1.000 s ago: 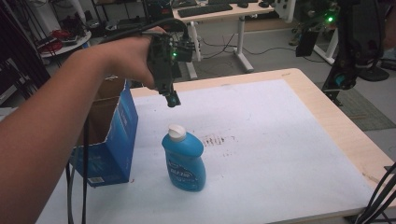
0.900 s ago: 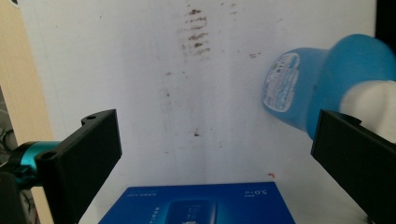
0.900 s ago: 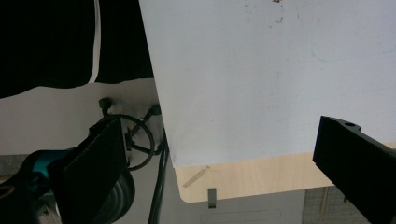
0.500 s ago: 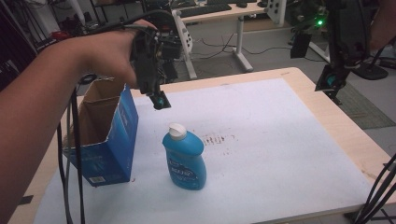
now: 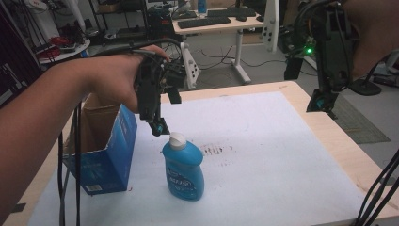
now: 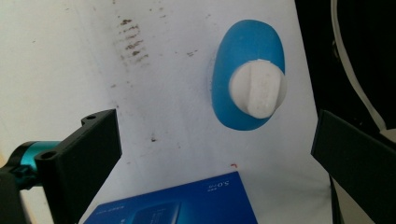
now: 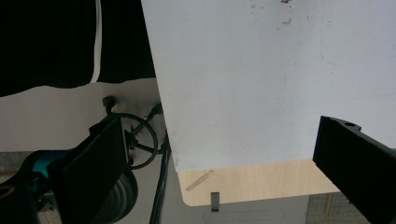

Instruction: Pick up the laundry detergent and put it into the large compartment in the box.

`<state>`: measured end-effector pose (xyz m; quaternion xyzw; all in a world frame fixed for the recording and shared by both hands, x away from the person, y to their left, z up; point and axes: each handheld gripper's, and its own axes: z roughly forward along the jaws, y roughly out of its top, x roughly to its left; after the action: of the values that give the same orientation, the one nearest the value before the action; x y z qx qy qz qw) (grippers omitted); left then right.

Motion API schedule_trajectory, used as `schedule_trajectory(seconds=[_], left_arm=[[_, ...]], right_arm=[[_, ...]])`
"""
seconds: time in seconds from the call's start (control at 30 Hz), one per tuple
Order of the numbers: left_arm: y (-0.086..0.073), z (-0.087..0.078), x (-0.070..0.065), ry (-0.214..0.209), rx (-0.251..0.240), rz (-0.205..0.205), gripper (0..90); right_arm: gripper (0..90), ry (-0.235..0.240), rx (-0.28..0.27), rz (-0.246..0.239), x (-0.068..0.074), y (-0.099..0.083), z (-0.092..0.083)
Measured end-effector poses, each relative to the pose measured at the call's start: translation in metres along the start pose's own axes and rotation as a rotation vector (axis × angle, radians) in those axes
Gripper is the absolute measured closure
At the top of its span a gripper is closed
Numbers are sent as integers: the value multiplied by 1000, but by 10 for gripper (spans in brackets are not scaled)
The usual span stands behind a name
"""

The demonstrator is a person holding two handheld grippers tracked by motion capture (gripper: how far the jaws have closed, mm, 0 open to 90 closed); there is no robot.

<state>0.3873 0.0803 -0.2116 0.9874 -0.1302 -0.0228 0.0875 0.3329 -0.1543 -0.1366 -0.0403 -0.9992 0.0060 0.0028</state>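
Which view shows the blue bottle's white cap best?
The left gripper view: it looks straight down on the white cap, large and sharp, between the open left tongs. The high view shows the cap small, from the side, atop the blue bottle. The right gripper view looks at the table edge.

Glossy blue plastic bottle [image 5: 183,168] with matt white plastic cap [image 6: 258,89]; at its nine o'clock, a printed blue cardboard box [image 5: 104,149]. Matt white sheet on pale wooden desk [image 5: 329,136].

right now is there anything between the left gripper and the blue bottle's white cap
Nothing. In the left gripper view the open left gripper looks down on the white cap of the blue bottle with only air between them.
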Motion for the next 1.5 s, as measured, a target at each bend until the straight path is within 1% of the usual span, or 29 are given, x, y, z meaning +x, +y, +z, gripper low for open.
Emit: schedule_trajectory(seconds=[0.07,0.13,0.2,0.23,0.33,0.37,0.4,0.53,0.57,0.6,0.7,0.93,1.07,1.33,1.4,1.5], left_arm=[[0,1,-1,-4,-1,7,16],[1,2,-4,-17,-5,33,16],[3,4,-7,-29,-19,48,16],[5,6,-9,-36,-21,65,16],[8,10,-11,-39,-11,75,16],[10,14,-13,-48,-1,88,16],[10,14,-13,-48,-1,88,16],[10,25,-14,-62,13,99,16],[10,25,-14,-62,13,99,16],[9,31,-13,-69,24,97,16],[8,37,-11,-74,33,97,16],[10,47,-12,-77,43,106,16],[12,56,-13,-71,61,110,17],[13,66,-13,-77,80,111,16],[15,73,-15,-77,96,111,17],[17,77,-15,-71,108,115,17]], right_arm=[[20,0,-1,-5,0,0,0],[20,0,-3,-3,0,0,0],[20,0,0,-2,0,1,1],[20,0,-1,-3,1,1,1],[20,2,1,0,1,2,1],[20,0,-1,1,1,2,1],[20,0,-1,1,1,2,1],[20,0,-1,2,2,2,1],[20,0,-1,2,2,2,1],[20,0,0,3,2,2,1],[20,0,1,4,3,4,1],[20,3,2,4,2,6,3],[20,2,2,0,1,7,3],[20,2,1,3,1,8,4],[20,0,-1,-1,1,7,3],[20,-1,1,0,2,7,3]])
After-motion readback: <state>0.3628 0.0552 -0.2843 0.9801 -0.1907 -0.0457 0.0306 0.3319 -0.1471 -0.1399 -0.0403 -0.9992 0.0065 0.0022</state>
